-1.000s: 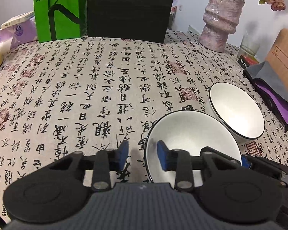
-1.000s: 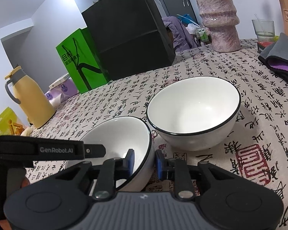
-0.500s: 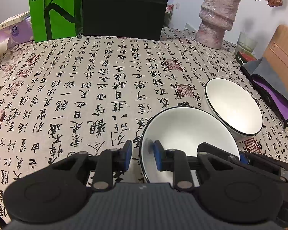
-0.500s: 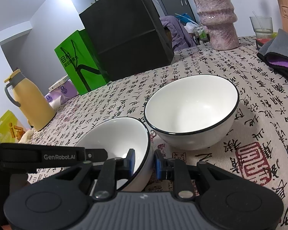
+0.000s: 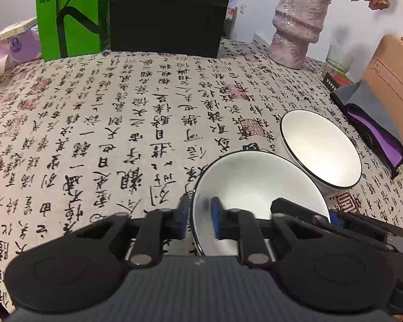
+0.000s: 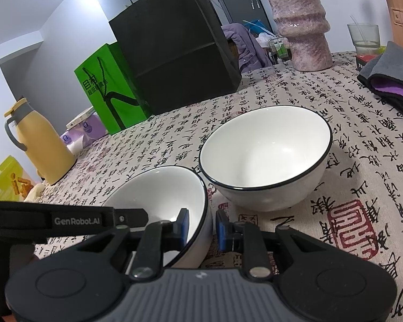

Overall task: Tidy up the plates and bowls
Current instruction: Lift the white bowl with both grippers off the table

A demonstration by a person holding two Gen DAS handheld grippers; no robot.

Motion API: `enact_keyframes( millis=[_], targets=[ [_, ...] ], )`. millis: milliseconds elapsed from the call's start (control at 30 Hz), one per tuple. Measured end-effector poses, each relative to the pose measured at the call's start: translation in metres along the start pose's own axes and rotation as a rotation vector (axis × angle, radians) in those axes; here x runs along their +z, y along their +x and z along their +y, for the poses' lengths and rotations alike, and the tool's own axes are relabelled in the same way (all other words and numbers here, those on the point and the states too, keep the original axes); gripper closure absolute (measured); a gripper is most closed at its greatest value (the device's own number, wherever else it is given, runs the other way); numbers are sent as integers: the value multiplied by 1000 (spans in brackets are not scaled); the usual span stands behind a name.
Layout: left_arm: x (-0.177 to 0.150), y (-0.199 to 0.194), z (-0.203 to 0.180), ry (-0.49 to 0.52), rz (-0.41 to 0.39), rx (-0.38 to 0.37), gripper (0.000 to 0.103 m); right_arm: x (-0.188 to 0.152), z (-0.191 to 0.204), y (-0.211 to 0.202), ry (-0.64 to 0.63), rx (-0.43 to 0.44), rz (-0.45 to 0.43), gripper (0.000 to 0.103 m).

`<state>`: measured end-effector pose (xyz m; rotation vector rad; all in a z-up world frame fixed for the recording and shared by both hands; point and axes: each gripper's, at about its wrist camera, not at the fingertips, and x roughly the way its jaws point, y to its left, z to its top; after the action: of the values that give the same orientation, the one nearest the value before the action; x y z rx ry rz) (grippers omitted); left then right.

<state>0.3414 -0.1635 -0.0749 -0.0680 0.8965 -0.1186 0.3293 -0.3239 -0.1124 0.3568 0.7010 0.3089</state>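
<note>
Gripping near bowl [image 5: 255,182], seemingly both grippers

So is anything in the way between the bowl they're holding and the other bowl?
No, nothing visible. The near bowl, pinched at its rim by the left gripper and right gripper, sits right beside the far bowl, with only bare tablecloth around them.

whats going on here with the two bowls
A person is working with two handheld grippers on a table covered in a calligraphy-print cloth. Both grippers pinch the same near bowl by its rim: the left gripper on its left side, jaws having just closed onto it, and the right gripper on its right side. The second bowl sits upright just beyond, untouched. The likely next step is nesting the held bowl into it, though that has not begun.
</note>
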Motion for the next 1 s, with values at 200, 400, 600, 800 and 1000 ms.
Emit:
enact_keyframes(
  millis=[200, 400, 600, 800, 1000],
  targets=[
    [-2, -1, -3, 15, -10, 4, 90, 0, 2, 6, -13, -8, 29, 86],
    [-6, -5, -11, 43, -28, 35, 90, -1, 2, 7, -4, -26, 32, 89],
    [-7, -8, -12, 33, -28, 40, 90, 1, 1, 8, 18, -41, 36, 91],
    [-8, -12, -11, 8, -38, 30, 90, 2, 5, 4, 14, -56, 27, 91],
    [-8, -18, -11, 2, -51, 36, 90, 3, 9, 0, 15, -56, 17, 91]
  ],
)
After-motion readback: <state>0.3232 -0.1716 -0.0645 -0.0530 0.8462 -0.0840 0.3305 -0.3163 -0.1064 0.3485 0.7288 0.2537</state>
